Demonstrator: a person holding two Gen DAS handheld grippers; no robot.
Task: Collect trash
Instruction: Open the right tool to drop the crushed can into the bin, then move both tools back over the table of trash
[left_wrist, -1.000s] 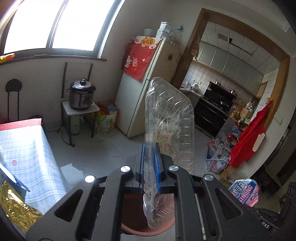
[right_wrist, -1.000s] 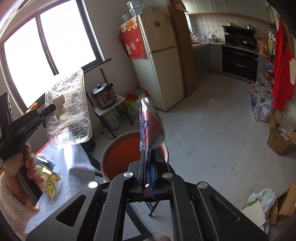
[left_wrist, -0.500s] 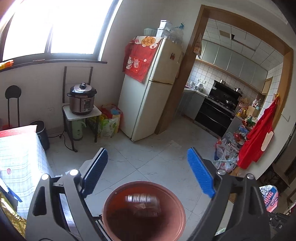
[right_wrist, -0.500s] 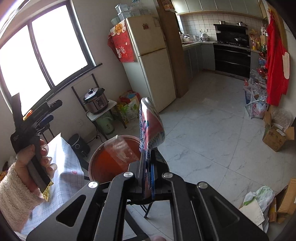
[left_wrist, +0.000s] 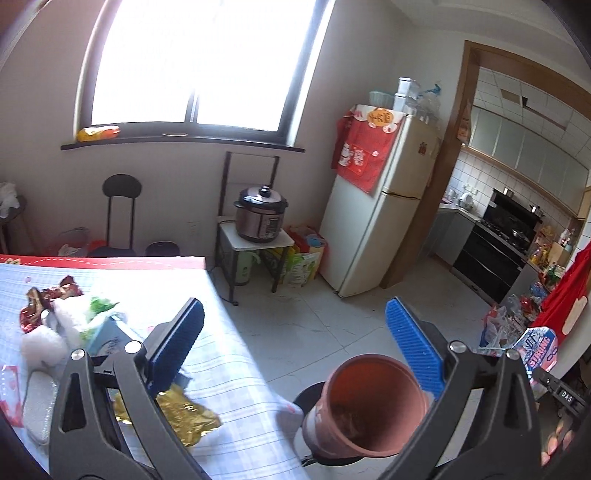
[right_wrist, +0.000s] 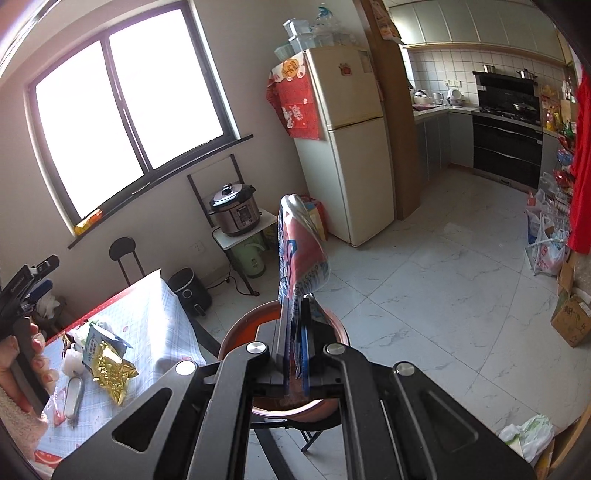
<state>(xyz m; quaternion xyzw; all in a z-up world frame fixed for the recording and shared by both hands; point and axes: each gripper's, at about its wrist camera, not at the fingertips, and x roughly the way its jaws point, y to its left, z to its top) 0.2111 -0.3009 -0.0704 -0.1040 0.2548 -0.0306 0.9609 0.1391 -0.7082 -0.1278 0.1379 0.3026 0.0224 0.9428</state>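
I had the left tool (left_wrist: 293, 332) with its blue pads spread wide, having just been opening, and nothing sat between them. Low in the left wrist frame, right of centre, the round terracotta-coloured plastic bin (left_wrist: 369, 402) stood on a dark stool, just beside the edge of the surface covered in a pale checked cloth (left_wrist: 236, 369). My right tool (right_wrist: 295, 332) was clamped together on a crumpled red, white and blue plastic wrapper (right_wrist: 301, 251), held upright directly over the bin at the centre of the right wrist frame. On the surface at lower left lay a crinkled gold foil packet (right_wrist: 110, 369), a pale blue carton (right_wrist: 92, 343) touching it, and further wrappers beyond. Farther back, a steel pressure cooker (right_wrist: 234, 210) sat on a small stand beside a cream two-door fridge (right_wrist: 343, 147).
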